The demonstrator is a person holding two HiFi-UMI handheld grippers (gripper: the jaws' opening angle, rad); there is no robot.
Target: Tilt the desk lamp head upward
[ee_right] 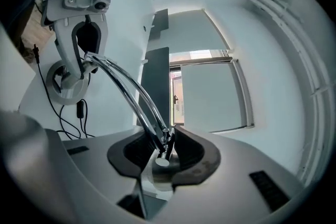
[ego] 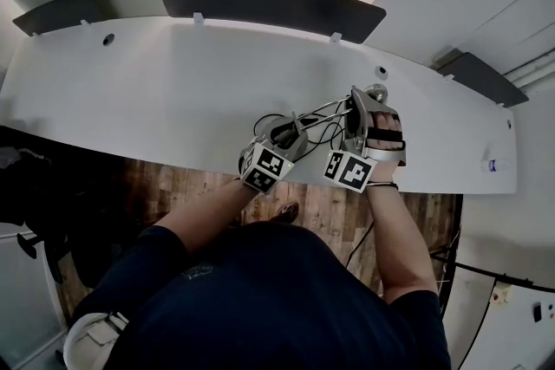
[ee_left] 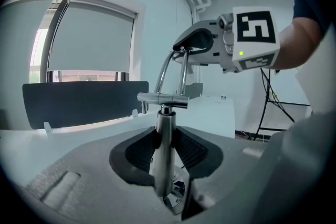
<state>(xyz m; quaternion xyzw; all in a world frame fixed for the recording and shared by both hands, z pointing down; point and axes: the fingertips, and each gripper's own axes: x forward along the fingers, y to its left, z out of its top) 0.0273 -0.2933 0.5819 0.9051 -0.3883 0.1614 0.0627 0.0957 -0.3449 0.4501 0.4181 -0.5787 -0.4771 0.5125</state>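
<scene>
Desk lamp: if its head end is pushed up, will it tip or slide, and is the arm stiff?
Probably stiff: the arm is two chrome rods. Likely tippy: a long arm over a small round base, which may be why the left gripper clamps the post. Polished chrome could slip.

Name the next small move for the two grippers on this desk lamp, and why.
Likely: the right gripper tips the head joint upward a little while the left gripper braces the post. Left jaws clamp that upright post; right jaws close on the joint at the end of the curved rods.
</scene>
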